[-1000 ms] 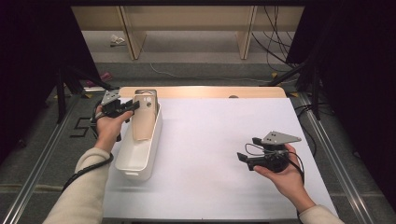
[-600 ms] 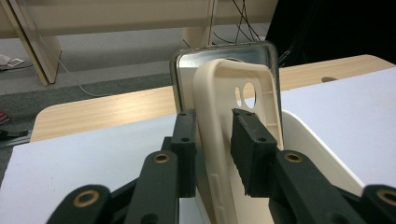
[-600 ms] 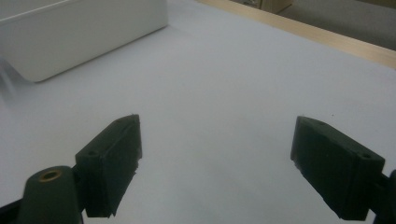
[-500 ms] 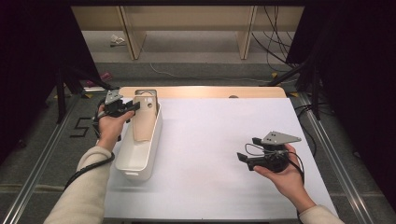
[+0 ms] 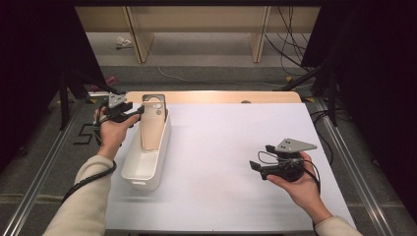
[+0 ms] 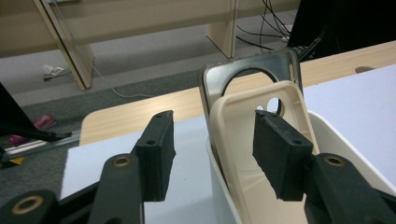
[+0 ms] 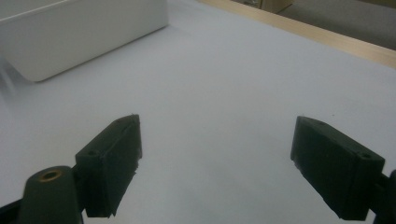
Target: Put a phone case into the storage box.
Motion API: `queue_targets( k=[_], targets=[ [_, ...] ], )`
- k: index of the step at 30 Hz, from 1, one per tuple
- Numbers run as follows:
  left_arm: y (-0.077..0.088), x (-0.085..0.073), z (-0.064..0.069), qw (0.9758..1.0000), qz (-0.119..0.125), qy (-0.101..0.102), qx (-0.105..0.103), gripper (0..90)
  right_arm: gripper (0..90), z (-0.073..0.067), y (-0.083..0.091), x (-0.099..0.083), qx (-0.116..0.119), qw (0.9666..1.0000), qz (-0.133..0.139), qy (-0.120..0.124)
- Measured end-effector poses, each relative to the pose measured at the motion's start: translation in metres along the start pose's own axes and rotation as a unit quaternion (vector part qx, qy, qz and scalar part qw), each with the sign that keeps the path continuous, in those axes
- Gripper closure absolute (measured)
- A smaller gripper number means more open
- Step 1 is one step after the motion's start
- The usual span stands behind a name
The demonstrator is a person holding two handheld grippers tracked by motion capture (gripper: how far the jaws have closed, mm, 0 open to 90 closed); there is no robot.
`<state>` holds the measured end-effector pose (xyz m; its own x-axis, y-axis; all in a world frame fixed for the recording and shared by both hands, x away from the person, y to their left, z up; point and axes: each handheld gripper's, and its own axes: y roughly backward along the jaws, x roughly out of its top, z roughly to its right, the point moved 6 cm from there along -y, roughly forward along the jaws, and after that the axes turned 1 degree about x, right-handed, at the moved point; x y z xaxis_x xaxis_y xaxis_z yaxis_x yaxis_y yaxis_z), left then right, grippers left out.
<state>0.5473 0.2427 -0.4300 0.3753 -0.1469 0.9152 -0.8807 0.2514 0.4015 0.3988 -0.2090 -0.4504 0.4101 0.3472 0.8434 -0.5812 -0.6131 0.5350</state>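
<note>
- One white bin [image 5: 145,160] stands on the table [image 5: 236,147], long and narrow, its far end right at the left gripper [image 5: 129,114].
- Two phone cases lean upright in that far end, stacked one against the other: a beige phone case [image 6: 254,154] in front and a dark-rimmed phone case [image 6: 252,74] behind it, whose top edge rises above the beige one.
- The rest of the bin, on the near side of the cases, looks bare in the high view.
- Two grippers are in play, one per hand.
- Left gripper [image 6: 212,149]: its jaws have just been opening and now stand apart. The bin's wall and the left edge of the beige case lie in the gap between them. The right pad sits just in front of the beige case's camera cut-out; the left pad is outside the bin, clear of its wall. Neither pad presses on anything I can make out.
- Right gripper [image 5: 263,158]: held in the right hand low over the bare table, well apart from the bin, jaws spread wide with nothing between them [image 7: 217,154].
- From the right gripper, the bin lies off ahead and to the upper left of its view.
</note>
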Motion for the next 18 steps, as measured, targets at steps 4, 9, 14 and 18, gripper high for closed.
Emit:
queue_targets(
  k=[4,9,14,18],
  targets=[
    [0.010,0.006,0.001,0.9999,0.013,-0.005,-0.002,48.2,17.2,0.000,0.000,0.000,0.000,1.0000,-0.001,0.000],
    [0.020,0.009,0.004,0.9997,0.023,-0.001,-0.013,47.9,17.2,0.000,0.000,0.000,0.000,1.0000,0.000,-0.001],
    [0.026,0.008,0.007,0.9995,0.024,-0.001,-0.020,47.5,17.2,0.000,0.000,0.000,0.000,1.0000,0.000,-0.001],
    [0.030,0.008,0.011,0.9993,0.026,0.004,-0.028,46.3,17.2,0.000,0.000,0.000,0.000,1.0000,0.000,-0.001]
  ],
)
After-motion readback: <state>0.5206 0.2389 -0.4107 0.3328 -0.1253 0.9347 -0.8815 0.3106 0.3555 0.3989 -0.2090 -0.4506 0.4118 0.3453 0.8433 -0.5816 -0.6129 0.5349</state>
